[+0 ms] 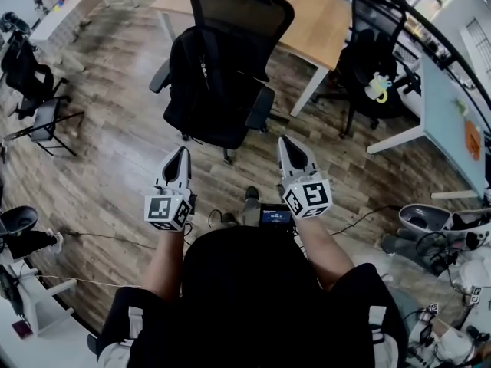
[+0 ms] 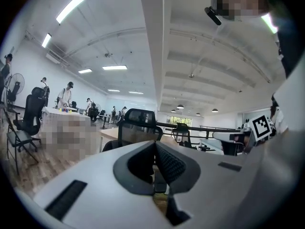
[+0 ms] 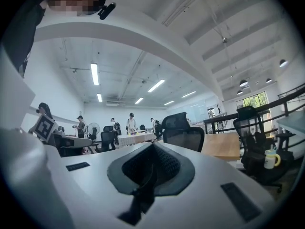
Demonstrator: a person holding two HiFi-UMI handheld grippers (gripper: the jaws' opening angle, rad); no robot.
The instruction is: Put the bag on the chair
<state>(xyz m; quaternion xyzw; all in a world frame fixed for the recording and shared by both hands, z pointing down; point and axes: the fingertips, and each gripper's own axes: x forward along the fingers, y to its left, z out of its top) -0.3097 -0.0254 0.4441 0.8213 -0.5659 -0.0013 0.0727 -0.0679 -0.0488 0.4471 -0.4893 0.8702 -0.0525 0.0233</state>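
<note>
I see the black bag [image 1: 196, 83] standing on the seat of the black mesh chair [image 1: 239, 10], leaning against its backrest. My left gripper [image 1: 182, 154] and right gripper [image 1: 286, 142] are both closed with nothing between the jaws, near the chair

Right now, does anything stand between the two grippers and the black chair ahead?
Nothing visible does. Only wooden floor lies between the left gripper, the right gripper and the chair, whose seat seems to hold a black bag.

We see the black bag [image 1: 209, 83] resting on the seat of the black mesh-backed office chair [image 1: 242, 12], against its backrest.
</note>
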